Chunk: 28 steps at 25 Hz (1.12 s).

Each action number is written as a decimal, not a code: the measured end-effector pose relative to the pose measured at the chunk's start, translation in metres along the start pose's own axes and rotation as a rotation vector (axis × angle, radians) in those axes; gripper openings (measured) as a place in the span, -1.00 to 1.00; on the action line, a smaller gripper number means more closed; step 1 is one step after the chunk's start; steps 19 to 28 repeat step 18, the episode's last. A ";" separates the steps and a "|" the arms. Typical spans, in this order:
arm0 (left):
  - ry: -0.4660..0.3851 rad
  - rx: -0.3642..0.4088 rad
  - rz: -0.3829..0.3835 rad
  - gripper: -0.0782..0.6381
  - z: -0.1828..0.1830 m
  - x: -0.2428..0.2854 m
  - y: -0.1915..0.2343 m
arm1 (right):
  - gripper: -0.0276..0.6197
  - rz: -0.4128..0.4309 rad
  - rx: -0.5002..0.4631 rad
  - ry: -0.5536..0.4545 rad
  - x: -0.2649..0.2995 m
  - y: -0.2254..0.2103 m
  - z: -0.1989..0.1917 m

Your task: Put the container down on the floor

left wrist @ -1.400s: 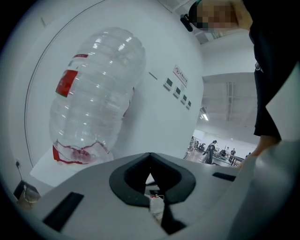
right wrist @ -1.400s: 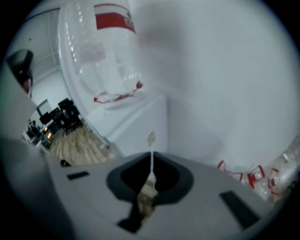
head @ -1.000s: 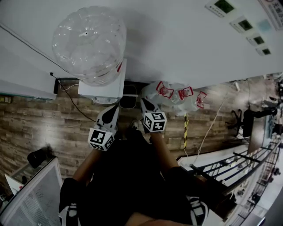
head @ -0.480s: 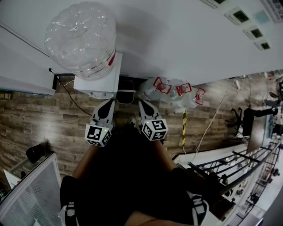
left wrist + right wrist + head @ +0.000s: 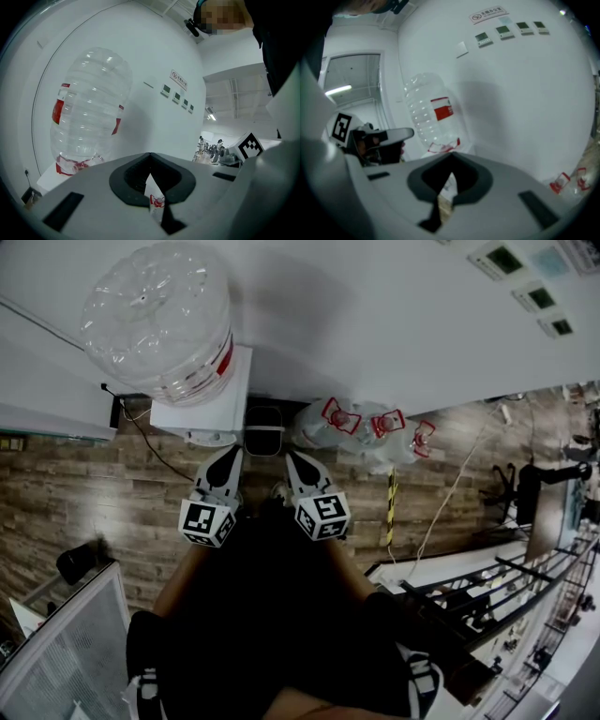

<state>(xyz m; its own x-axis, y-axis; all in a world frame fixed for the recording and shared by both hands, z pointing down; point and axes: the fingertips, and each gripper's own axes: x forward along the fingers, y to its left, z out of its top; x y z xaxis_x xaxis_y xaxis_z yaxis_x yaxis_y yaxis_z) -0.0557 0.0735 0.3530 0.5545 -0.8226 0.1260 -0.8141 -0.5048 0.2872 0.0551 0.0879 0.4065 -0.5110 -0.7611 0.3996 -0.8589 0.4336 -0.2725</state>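
Note:
A dark, box-like container (image 5: pixel 265 431) with a pale rim sits on the wooden floor against the front of the white water dispenser (image 5: pixel 202 404). My left gripper (image 5: pixel 228 455) and right gripper (image 5: pixel 292 458) point at it from either side, well above it and not touching it. The jaws of both are shut, with nothing between them. In the left gripper view the left gripper (image 5: pixel 151 158) faces the big clear bottle (image 5: pixel 89 108). In the right gripper view the right gripper (image 5: pixel 451 159) faces the same bottle (image 5: pixel 431 115).
The big clear bottle (image 5: pixel 155 320) stands upside down on the dispenser. Several empty bottles with red handles (image 5: pixel 370 432) lie on the floor to the right, against the white wall (image 5: pixel 394 324). A cable (image 5: pixel 150 451) runs left; railings (image 5: pixel 487 606) stand at lower right.
The head view has shifted, so the dispenser and bottle sit further left and higher. Both grippers stay side by side over the container; the right one has drawn back slightly.

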 end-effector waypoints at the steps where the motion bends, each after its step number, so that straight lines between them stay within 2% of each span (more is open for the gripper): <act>1: 0.002 0.001 -0.001 -0.69 -0.001 0.000 -0.001 | -0.82 0.002 0.001 -0.001 0.000 0.000 0.000; 28: 0.013 -0.001 0.000 -0.69 -0.005 0.003 -0.004 | -0.82 0.000 0.017 -0.021 -0.001 -0.007 0.002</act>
